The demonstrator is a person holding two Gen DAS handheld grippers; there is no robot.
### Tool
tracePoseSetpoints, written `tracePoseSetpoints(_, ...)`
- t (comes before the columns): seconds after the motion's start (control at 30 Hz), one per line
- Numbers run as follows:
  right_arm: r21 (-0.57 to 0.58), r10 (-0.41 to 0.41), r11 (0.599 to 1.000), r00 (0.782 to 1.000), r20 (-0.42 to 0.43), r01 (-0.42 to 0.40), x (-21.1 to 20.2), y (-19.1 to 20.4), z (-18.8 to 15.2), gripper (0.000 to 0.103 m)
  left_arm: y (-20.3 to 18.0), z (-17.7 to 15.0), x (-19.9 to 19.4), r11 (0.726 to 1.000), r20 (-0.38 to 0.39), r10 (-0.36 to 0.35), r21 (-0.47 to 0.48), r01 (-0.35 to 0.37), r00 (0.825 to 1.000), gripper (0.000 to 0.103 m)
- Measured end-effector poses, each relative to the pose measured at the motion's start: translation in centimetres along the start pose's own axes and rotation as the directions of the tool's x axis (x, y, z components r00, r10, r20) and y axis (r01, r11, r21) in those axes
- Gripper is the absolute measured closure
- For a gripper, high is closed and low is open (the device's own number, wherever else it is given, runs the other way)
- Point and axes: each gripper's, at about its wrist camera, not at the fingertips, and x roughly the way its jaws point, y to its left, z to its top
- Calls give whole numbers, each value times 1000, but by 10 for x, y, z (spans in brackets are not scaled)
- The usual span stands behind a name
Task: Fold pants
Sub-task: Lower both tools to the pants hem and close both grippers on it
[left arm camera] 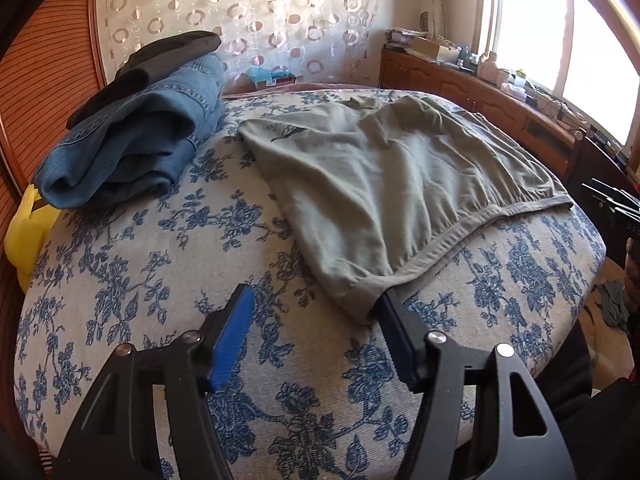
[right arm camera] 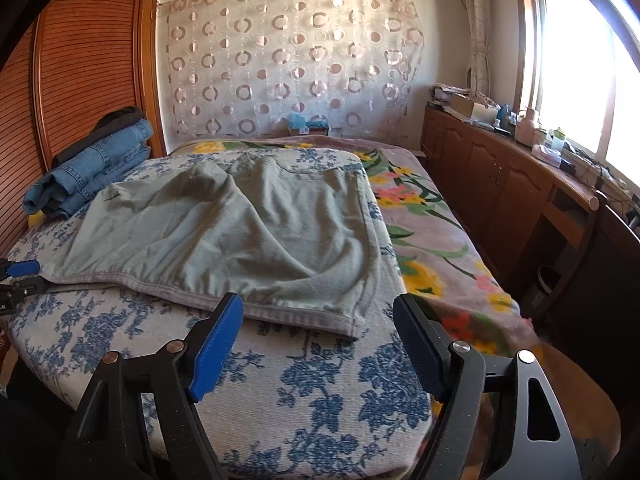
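Grey-green pants (left arm camera: 380, 184) lie spread and wrinkled on the blue-flowered bed cover (left arm camera: 160, 248), waistband toward me. My left gripper (left arm camera: 316, 300) is open at the near left corner of the waistband, its right finger touching the cloth edge. In the right wrist view the pants (right arm camera: 240, 232) fill the middle of the bed, and my right gripper (right arm camera: 320, 312) is open just short of the waistband's right corner. The left gripper's blue tip (right arm camera: 22, 268) shows at the far left, by the other waistband corner.
A stack of folded blue jeans (left arm camera: 132, 144) with a dark garment on top lies at the bed's back left, also seen in the right wrist view (right arm camera: 88, 168). A flowered blanket (right arm camera: 432, 248) covers the bed's right side. Wooden cabinets (right arm camera: 500, 184) line the right wall.
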Motion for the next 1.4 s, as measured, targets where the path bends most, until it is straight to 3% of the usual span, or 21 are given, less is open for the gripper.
tracePoseSetpoints(0.13, -1, -11, 1000, 1000, -25, 11, -2, -4, 3, 25, -2, 1, 2, 1000, 4, -14, 1, 14, 1000, 46)
tracePoseSetpoints(0.3, 10, -16, 1000, 999, -48, 16, -8, -10, 2, 33, -4, 2, 2, 999, 17, -37, -1, 37, 999, 65)
tracePoseSetpoints(0.4, 23, -7, 1000, 998, -63, 9, -6, -14, 4, 43, -6, 2, 2, 999, 20, -40, 9, 40, 999, 67)
tracePoseSetpoints(0.73, 22, 38, 999, 993, -108, -36, 10, -11, 19, 50, -3, 4, 5, 999, 20, -39, -5, 39, 999, 67)
tracePoseSetpoints(0.93, 7, 61, 998, 991, -116, -61, 14, -10, 22, 76, -4, 5, 6, 999, 24, -37, 1, 37, 999, 69)
tracePoseSetpoints(1.07, 8, 90, 996, 989, -116, -90, 12, -14, 24, 94, -3, 7, 3, 999, 42, -46, -8, 46, 998, 78)
tracePoseSetpoints(1.2, 12, 109, 994, 989, -98, -109, 5, -18, 29, 95, -2, 13, -7, 998, 74, -58, -6, 58, 996, 90)
tracePoseSetpoints(1.4, -14, 136, 990, 988, -70, -137, -20, -17, 34, 96, 0, 19, -31, 998, 129, -67, -11, 69, 989, 94)
